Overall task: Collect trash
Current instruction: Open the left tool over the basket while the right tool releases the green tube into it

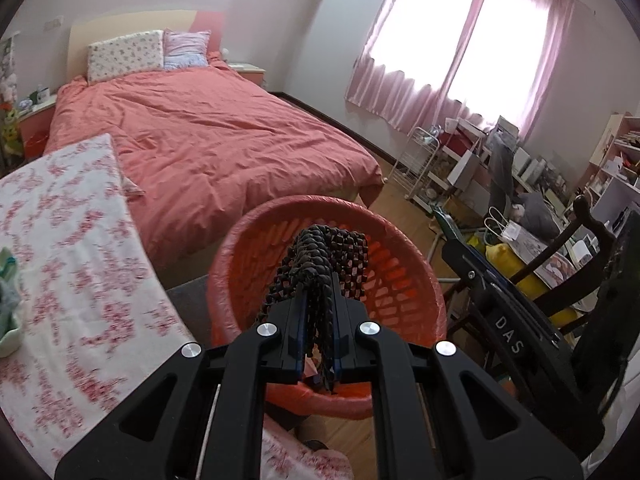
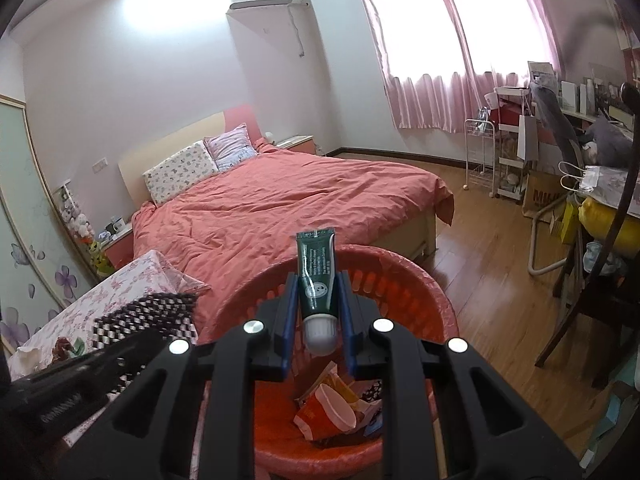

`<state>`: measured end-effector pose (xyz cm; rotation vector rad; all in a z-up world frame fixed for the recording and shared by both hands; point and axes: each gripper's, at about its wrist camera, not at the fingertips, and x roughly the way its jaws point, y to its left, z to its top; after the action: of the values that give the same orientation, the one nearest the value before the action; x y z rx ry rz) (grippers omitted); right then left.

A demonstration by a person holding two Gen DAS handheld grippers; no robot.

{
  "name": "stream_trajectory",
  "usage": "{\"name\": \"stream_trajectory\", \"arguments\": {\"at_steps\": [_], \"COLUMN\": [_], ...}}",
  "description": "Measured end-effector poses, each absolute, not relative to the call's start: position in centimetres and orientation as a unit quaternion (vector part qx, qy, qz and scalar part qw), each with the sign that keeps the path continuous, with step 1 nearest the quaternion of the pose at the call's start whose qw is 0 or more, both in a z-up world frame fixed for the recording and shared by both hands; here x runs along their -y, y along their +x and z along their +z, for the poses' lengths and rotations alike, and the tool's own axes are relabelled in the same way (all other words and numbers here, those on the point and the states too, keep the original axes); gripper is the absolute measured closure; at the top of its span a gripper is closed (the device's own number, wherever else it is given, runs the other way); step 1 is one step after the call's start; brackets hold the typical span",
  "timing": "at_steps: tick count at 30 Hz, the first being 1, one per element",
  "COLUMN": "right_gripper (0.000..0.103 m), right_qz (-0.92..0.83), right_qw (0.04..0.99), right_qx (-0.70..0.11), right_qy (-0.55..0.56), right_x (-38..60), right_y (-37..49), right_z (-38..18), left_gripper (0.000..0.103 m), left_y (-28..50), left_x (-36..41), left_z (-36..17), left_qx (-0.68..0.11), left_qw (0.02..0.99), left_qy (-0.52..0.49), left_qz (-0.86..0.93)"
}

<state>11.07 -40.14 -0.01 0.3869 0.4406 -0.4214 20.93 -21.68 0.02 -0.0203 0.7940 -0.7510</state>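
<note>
An orange plastic basket (image 1: pixel 404 280) lined with a bag stands on the floor below both grippers; it also shows in the right wrist view (image 2: pixel 432 292). My left gripper (image 1: pixel 318 280) is shut on a crumpled black-and-white checkered wrapper (image 1: pixel 332 252) and holds it over the basket. The same wrapper shows in the right wrist view (image 2: pixel 144 316). My right gripper (image 2: pixel 318 280) is shut on a dark green tube (image 2: pixel 316 268) with a white cap, cap toward me, above the basket. A paper cup (image 2: pixel 328 408) and other scraps lie in the basket.
A table with a pink floral cloth (image 1: pixel 80 264) is at my left. A bed with a coral cover (image 1: pixel 208 140) lies beyond the basket. A dark wooden chair (image 2: pixel 600 280) and cluttered shelves (image 2: pixel 540 140) stand at the right on the wooden floor (image 2: pixel 492 264).
</note>
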Motion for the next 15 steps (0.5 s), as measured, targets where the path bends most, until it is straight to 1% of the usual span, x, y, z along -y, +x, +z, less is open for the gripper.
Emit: {"name": "stream_trajectory", "arguments": {"at_steps": [15], "right_gripper": [0.083], "right_qz": [-0.190], "right_qw": [0.929], "right_qx": [-0.227], "right_qy": [0.223], "right_x": [43.1], "right_y": [12.7], "right_z": [-2.1], "left_gripper": [0.094], "left_y": [21.8], "left_x": [24.0], "left_z": [-1.8], "left_qx": [-0.408], "left_qw": [0.839], "left_qy": [0.000], "left_qz": [-0.359]}}
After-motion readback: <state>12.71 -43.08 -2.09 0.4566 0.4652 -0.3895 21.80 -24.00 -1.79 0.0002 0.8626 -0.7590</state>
